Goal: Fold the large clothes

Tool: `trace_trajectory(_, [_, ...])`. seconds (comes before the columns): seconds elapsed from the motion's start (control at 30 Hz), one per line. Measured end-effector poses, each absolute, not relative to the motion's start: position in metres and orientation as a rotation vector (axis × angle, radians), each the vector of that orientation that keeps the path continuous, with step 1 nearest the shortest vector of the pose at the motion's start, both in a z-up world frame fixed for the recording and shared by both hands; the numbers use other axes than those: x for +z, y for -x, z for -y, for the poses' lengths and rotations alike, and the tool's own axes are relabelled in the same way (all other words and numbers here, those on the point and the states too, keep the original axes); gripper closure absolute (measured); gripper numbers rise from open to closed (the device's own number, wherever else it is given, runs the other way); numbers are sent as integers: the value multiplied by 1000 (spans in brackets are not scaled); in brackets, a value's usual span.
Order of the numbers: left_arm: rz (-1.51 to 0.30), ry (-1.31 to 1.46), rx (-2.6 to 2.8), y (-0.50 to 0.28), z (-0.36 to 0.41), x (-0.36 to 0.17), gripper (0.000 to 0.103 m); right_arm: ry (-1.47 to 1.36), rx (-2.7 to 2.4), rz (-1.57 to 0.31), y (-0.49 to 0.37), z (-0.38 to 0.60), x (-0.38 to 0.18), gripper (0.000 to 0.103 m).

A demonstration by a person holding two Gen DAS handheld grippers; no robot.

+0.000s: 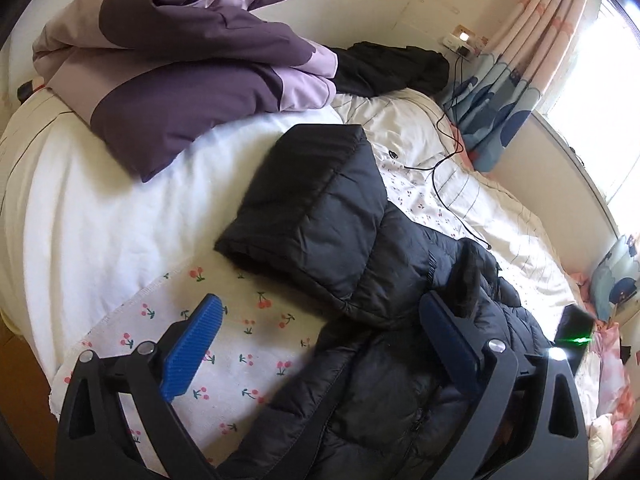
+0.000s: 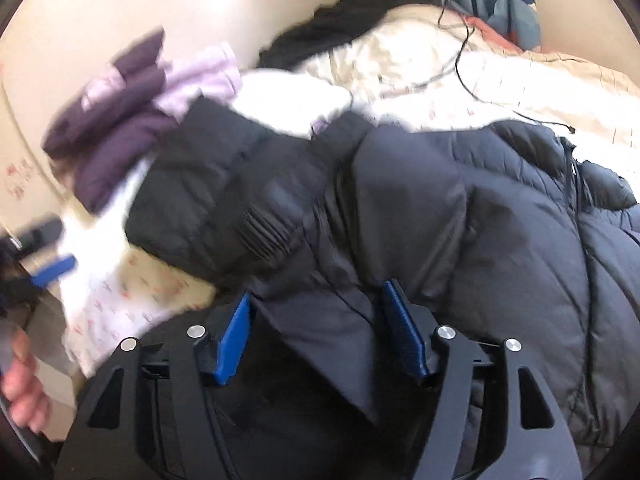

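A black puffer jacket (image 1: 340, 240) lies on the bed, with one sleeve (image 1: 304, 200) folded across towards the white cover. My left gripper (image 1: 320, 320) stands open over the jacket's near edge; one blue pad (image 1: 200, 340) is above the cherry-print sheet, the other above the jacket. In the right wrist view the jacket (image 2: 460, 220) fills the frame. My right gripper (image 2: 316, 294) has its jaws apart, with a flat fold of the jacket lying loose between them. The left gripper's blue pad (image 2: 56, 268) and a hand (image 2: 20, 380) show blurred at the left edge.
A folded purple and lilac jacket (image 1: 180, 80) sits at the bed's far left. A black garment (image 1: 392, 68) lies by the wall. A black cable (image 1: 440, 176) trails across the sheet. A curtain (image 1: 500, 100) hangs at the right, and a dark device with a green light (image 1: 572, 328) lies beside the jacket.
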State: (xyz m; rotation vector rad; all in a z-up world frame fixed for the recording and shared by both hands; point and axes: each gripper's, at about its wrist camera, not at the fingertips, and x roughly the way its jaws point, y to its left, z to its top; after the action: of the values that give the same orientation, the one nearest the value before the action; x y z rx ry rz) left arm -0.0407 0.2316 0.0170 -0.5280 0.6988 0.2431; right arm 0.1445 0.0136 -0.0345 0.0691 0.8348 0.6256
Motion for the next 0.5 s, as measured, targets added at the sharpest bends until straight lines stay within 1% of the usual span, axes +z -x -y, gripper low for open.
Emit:
trace_trajectory(0.03, [-703,530,239,40,-231,16,8,-104,624,-819,-147,-11,-32,40])
trace_trajectory(0.1, [-705,529,231,40,-230,16,8,-177,596,-815,-157,-2,-33,31])
trace_trajectory(0.17, [-705,519,226,39,-228,17,8,-204,566,-851,-170,-1,-42,28])
trace_trajectory(0.2, [-707,512,222,37,-227,17,8,-204,546,-917,-181,-3,-58,24])
trace_trajectory(0.27, [-721,483,216,34,-225,15,8,-200,536,-968,-189,-6,-66,24])
trace_trajectory(0.33, [-744,416,208,30,-219,13,8,-224,557,-959,-186,0,-53,24])
trace_trajectory(0.5, [-767,134,144,19,-186,6,8,-203,517,-810,-138,44,-2,23])
